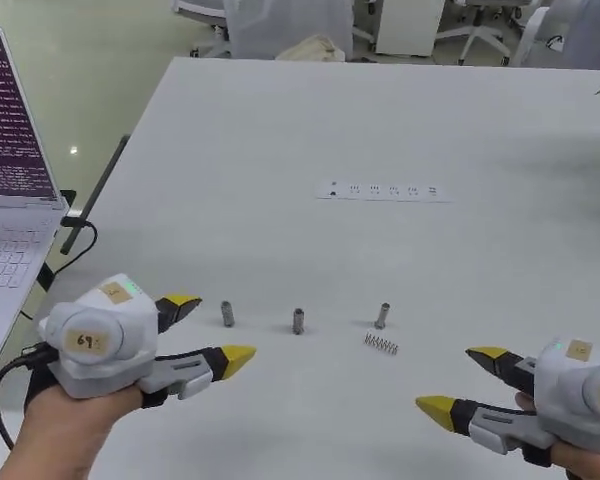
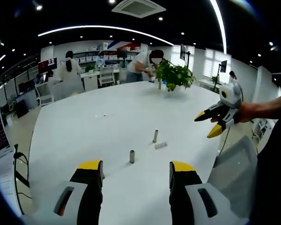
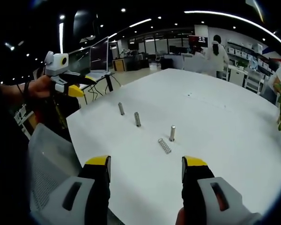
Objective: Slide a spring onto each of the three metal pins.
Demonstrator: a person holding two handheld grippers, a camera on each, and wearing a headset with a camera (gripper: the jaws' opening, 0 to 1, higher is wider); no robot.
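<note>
Spring (image 1: 381,344) beside rightmost pin (image 1: 382,315), near front edge of table (image 1: 280,130), open beyond

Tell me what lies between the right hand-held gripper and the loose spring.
Bare table. In the head view and the right gripper view, nothing sits between the right hand-held gripper and the spring.

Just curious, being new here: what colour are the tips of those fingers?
The fingertips are bright yellow; the right gripper view shows it best.
</note>
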